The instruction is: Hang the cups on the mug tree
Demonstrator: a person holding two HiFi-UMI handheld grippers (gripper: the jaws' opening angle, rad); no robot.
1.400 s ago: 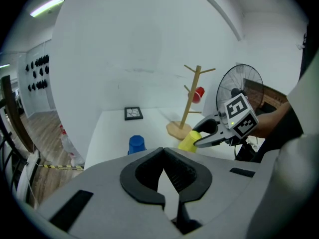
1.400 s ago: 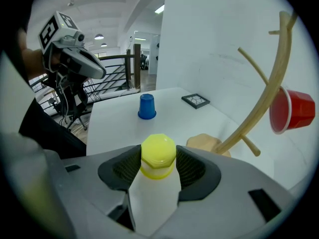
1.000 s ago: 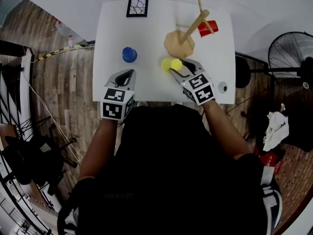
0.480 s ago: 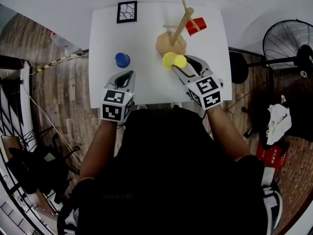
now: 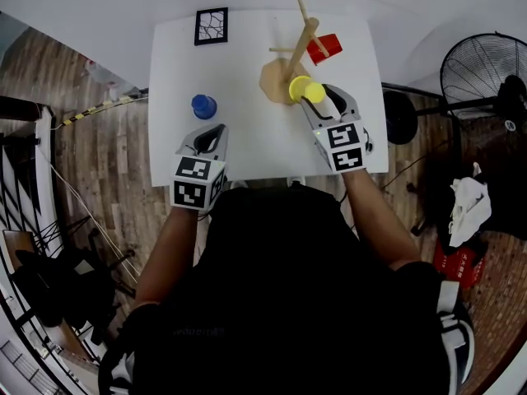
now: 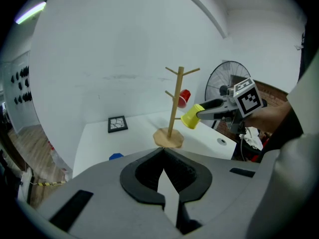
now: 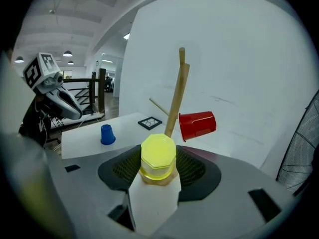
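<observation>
The right gripper [image 5: 317,99] is pinching the yellow cup [image 5: 305,89]. In the right gripper view its two jaws press on the sides of this cup, which sits low in the middle of the frame with a flat end facing forward. The cup is in the air above the table [image 5: 247,151]. In the head view it is in the upper middle of the frame, over the right edge of the tree's round base. In the left gripper view it is just right of the post and a little lower than the red cup.

The mug tree [image 5: 300,48] stands at the upper middle of the head view, on the far part of the table. A red cup [image 5: 324,48] hangs on its side on a peg on the right side of the post.

The left gripper [image 5: 212,134] is at the near edge of the table, left of centre in the head view. Its jaws are pressed together with nothing between them. A blue cup [image 5: 203,106] stands on the table just above it in the frame. A small framed picture [image 5: 212,25] lies near the upper left corner of the table. A fan [image 5: 484,71] stands on the floor at the right edge.
</observation>
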